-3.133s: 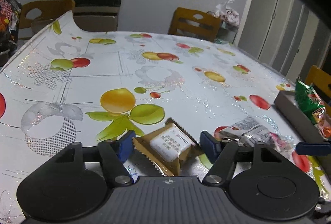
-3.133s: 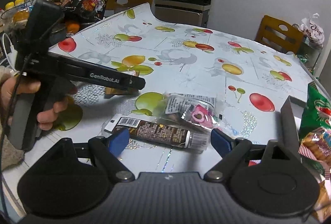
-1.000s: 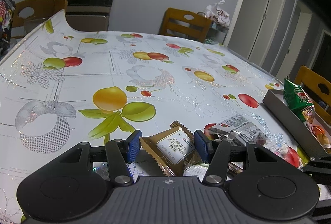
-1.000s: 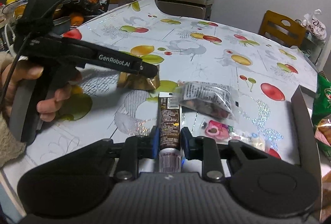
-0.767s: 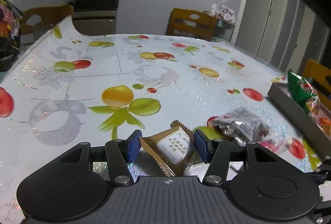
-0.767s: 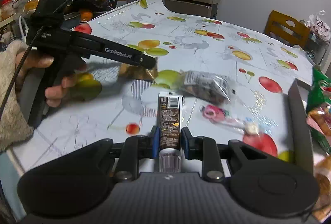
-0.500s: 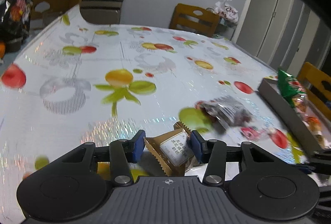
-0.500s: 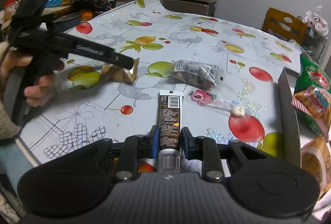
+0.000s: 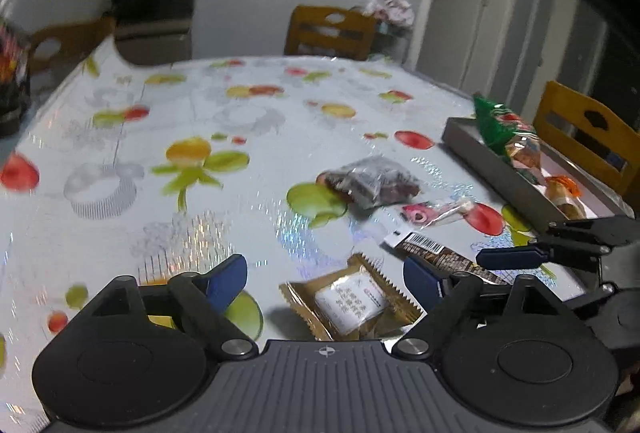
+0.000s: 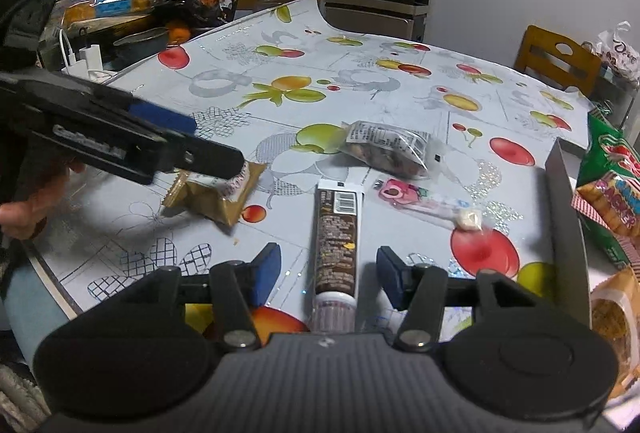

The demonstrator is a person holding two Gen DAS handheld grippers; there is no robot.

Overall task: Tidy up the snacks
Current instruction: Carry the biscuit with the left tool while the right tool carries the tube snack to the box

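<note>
Lying lengthwise between the parted jaws of the right gripper (image 10: pixel 326 273), the brown tube (image 10: pixel 336 233) is gripped by neither pad.
Both pairs of jaws have just been opening; the gold packet (image 9: pixel 354 303) is released on the table (image 9: pixel 240 201) between the left gripper (image 9: pixel 324 279) pads, the tray (image 10: pixel 566 217) being nearer the right hand.

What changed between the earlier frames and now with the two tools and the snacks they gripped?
Both tools have just been opening and let go: the left tool dropped the gold cookie packet, the right tool released the brown tube. Both snacks lie on the table between open jaws, nearer the table's front edge than three seconds ago. The clear bag, pink candy and tray stayed put.
</note>
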